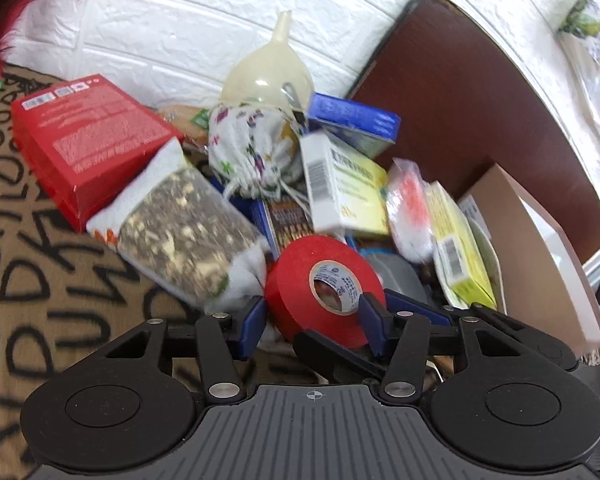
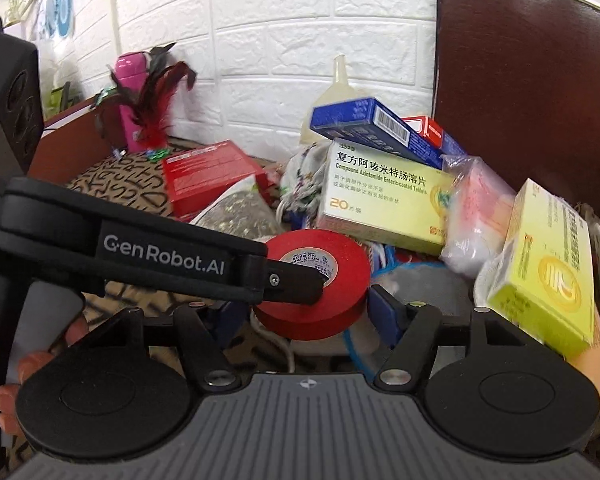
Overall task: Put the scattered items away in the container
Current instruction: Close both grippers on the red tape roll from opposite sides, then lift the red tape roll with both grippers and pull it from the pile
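1. The left gripper [image 1: 314, 314] is clamped on the red tape roll [image 1: 324, 284]: one blue pad presses the outer rim, the other sits inside the core. From the right wrist view its black finger reaches across into the roll's hole.
2. The right gripper [image 2: 306, 312] has its blue pads spread apart on either side of the same red tape roll [image 2: 316, 280], not touching it as far as can be seen.
3. The tape roll is glossy red with a white printed cardboard core, tilted, held just above the near end of the pile.
4. Room is tight: a seed bag [image 1: 180, 232] lies just beside the roll on the left, and a yellow medicine box [image 2: 380, 200] and a second yellow box [image 2: 544, 268] crowd the right.
5. The container's pale wall [image 1: 540, 248] bounds the pile on the right; it is heaped above the rim.
6. Farther back sit a red box [image 1: 88, 140], a patterned cloth pouch [image 1: 256, 148], a blue box [image 1: 352, 120] and a funnel [image 1: 268, 72].
7. To the left, the lettered mat [image 1: 40, 248] lies open.
8. Behind stand a brown chair back [image 2: 520, 80] and the white brick wall [image 2: 260, 40].
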The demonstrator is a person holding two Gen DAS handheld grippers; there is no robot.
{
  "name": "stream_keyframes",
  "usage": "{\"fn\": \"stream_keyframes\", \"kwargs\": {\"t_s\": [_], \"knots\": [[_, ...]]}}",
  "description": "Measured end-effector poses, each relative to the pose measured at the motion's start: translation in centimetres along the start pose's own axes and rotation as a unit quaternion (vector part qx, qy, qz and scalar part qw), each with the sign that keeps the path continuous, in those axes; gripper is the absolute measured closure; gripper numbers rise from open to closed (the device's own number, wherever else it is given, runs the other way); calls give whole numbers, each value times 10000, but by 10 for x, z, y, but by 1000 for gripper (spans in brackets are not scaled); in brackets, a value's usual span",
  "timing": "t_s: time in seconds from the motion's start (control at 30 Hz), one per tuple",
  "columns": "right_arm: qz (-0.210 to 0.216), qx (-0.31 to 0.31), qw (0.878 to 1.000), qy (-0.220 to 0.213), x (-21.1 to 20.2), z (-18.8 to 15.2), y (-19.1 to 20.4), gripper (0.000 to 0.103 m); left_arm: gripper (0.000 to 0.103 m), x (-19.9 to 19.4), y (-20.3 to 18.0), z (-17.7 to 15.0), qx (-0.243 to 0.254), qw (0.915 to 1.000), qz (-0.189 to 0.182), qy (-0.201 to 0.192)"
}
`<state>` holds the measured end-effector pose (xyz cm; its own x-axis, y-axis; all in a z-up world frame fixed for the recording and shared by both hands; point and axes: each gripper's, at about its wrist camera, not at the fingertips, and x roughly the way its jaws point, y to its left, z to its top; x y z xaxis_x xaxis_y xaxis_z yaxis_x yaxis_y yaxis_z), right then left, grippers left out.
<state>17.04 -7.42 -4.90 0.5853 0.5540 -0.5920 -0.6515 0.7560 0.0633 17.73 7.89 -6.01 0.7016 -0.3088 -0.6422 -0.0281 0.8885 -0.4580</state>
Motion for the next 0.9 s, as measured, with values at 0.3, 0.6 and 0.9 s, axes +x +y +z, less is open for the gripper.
{"fn": "stream_keyframes", "kwargs": {"t_s": [0.3, 0.6, 0.9], "knots": [[196, 308, 9980, 521, -65, -65, 18, 32, 40, -33, -31, -81, 180, 9969, -124, 753], [215, 593, 9959, 645, -133, -119, 30, 22, 27, -77, -43, -139, 163, 9968, -213, 748], [-234, 1318, 9904, 344, -138, -109, 6, 43, 61, -76, -46, -132, 378, 9962, 113, 777]]}}
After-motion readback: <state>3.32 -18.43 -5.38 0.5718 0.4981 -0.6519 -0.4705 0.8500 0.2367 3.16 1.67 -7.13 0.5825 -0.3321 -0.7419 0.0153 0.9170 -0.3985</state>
